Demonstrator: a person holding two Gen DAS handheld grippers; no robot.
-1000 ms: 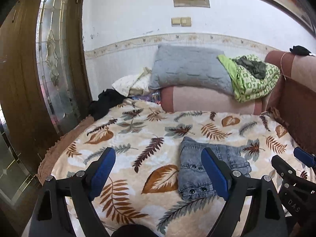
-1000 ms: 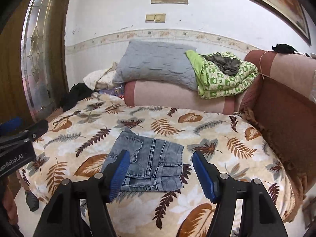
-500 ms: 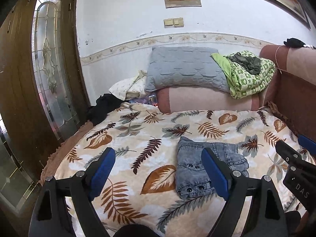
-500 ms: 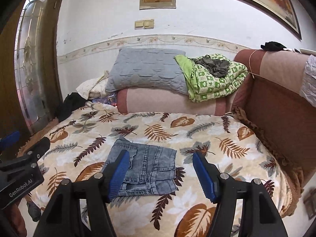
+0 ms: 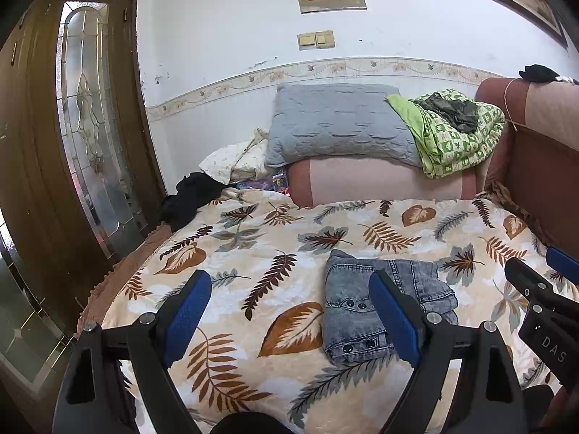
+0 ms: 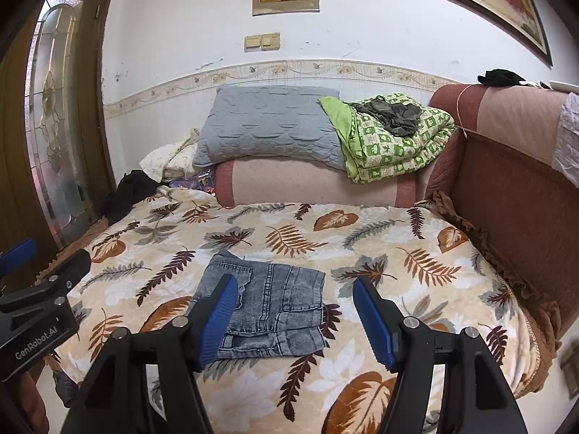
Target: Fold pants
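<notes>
A pair of grey-blue denim pants (image 5: 365, 307) lies folded into a small flat bundle on the leaf-patterned blanket (image 5: 253, 253), seen in the right wrist view as the same pants (image 6: 275, 311). My left gripper (image 5: 289, 311) hovers above the bed's near edge, open, nothing between its blue pads. My right gripper (image 6: 295, 318) is held over the pants, open and clear of the fabric. Each gripper shows at the edge of the other's view.
A grey pillow (image 6: 267, 126) and a green patterned quilt (image 6: 394, 141) sit on a pink bolster at the bed's far end. A padded headboard (image 6: 514, 188) runs along the right. A wooden door with glass (image 5: 87, 137) stands left, dark clothes (image 5: 188, 195) beside it.
Both views have rolled slightly, so the room looks more level. The folded pants lie in the same place and both grippers stay open.
</notes>
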